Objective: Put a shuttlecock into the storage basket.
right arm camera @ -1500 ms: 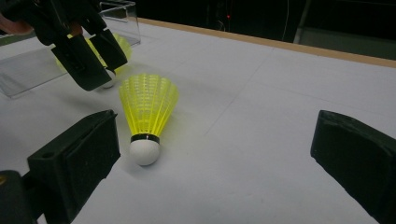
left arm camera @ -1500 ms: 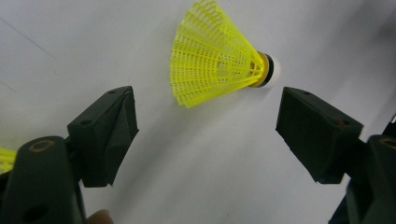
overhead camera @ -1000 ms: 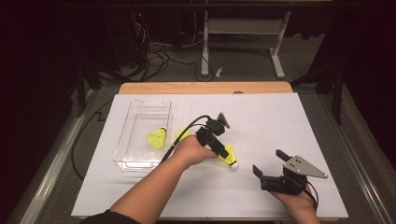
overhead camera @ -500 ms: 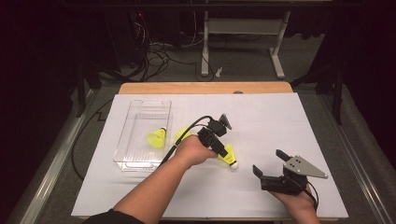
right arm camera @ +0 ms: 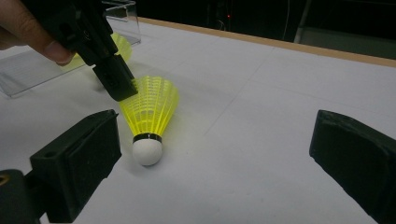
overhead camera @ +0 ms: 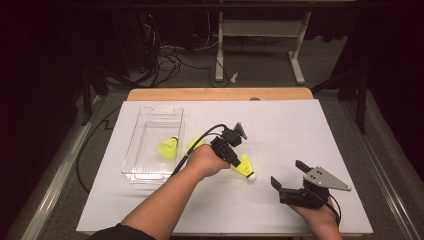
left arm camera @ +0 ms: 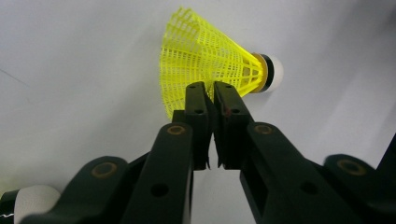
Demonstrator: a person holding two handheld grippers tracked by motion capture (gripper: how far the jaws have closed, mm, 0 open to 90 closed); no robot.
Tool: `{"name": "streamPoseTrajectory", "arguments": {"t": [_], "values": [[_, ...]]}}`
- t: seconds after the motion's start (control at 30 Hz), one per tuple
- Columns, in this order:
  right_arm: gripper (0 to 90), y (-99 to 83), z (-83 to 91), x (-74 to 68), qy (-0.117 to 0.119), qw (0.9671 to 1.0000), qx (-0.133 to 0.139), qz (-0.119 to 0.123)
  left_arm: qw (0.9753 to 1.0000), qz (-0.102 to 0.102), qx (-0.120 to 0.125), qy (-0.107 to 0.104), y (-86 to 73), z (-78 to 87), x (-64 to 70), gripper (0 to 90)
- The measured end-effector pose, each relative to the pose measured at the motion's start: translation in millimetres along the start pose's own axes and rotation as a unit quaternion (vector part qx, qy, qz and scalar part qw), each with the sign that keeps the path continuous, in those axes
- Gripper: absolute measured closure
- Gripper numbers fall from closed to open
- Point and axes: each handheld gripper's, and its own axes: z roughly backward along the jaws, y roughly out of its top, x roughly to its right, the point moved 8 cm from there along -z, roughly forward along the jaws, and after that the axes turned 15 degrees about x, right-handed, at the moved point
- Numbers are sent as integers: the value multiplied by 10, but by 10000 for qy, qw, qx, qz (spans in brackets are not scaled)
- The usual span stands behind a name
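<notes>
Yellow mesh-skirted plastic shuttlecock with white cork tip (overhead camera: 244,167): lies on its side on white table sheet (overhead camera: 280,135), near centre, cork pointing toward person's side. High view: left gripper (overhead camera: 235,159), held in left hand (overhead camera: 207,161), sits right at skirt edge of this shuttlecock; jaw state not resolvable from above. Clear rectangular plastic bin (overhead camera: 131,161) stands left of hand, holding a second yellow shuttlecock (overhead camera: 168,147). A third patch of yellow (overhead camera: 195,143) shows between bin and hand, partly hidden by cable; cannot tell more. Right gripper (overhead camera: 292,176) rests well apart at lower right of sheet, grey three-cornered plate on top, jaws spread.

Left gripper view: black jaws nearly together, thin slit between them, tips closed on rim of yellow mesh skirt (left arm camera: 205,70); skirt edge pinched between tips. Cork tip points right, black band and orange ring behind it. White rounded object (left arm camera: 30,203) at bottom left corner, identity unclear.

Right gripper view: own jaws wide apart, nothing between them but table. Shuttlecock (right arm camera: 148,114) lies ahead, cork toward camera, resting on sheet. Left gripper (right arm camera: 122,86) comes down from upper left, tips clamped on skirt's far rim. Fingertip (right arm camera: 55,50) visible at top left; corner of clear bin (right arm camera: 119,16) behind it.
</notes>
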Motion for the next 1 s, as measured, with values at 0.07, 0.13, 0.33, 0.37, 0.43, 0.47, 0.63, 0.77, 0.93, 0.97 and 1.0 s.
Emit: {"name": "streamPoseTrajectory", "arguments": {"t": [0.07, 0.13, 0.33, 0.37, 0.43, 0.47, 0.63, 0.77, 0.93, 0.97, 1.0], "values": [[26, 0, 0, -1, -4, 10000, 1, 0, 10000, -16, 9, -22, 1, -1, 5, 882], [26, -1, 0, -1, -10, 10000, -1, -6, 10000, -25, 19, -32, 1, -5, 10, 893], [27, 0, 0, 4, -7, 10000, -2, 0, 10000, -1, 44, -85, -15, 0, 0, 900], [27, -1, 0, 4, -6, 10000, -2, 0, 9999, -4, 55, -92, -17, 1, 0, 900], [27, -3, -1, 3, -5, 10000, -5, -3, 9999, -7, 80, -107, -18, 3, 1, 900], [27, -2, -3, 3, -6, 10000, 1, 4, 9999, -9, 89, -113, -17, 6, 4, 900], [28, -5, -2, 3, 0, 10000, -10, -7, 9998, -26, 138, -139, -4, 45, 29, 900], [28, -6, -6, 4, 1, 10000, -5, 6, 9997, -10, 199, -133, 4, 89, 30, 900], [28, -5, -8, 4, 7, 10000, -2, 12, 9995, -4, 281, -174, 20, 143, 53, 900], [29, -5, -8, 4, 4, 10000, 0, 7, 9994, -18, 295, -173, 23, 154, 57, 900], [28, -5, -9, 4, 4, 10000, -2, 5, 9994, -41, 309, -171, 25, 165, 61, 900]]}}
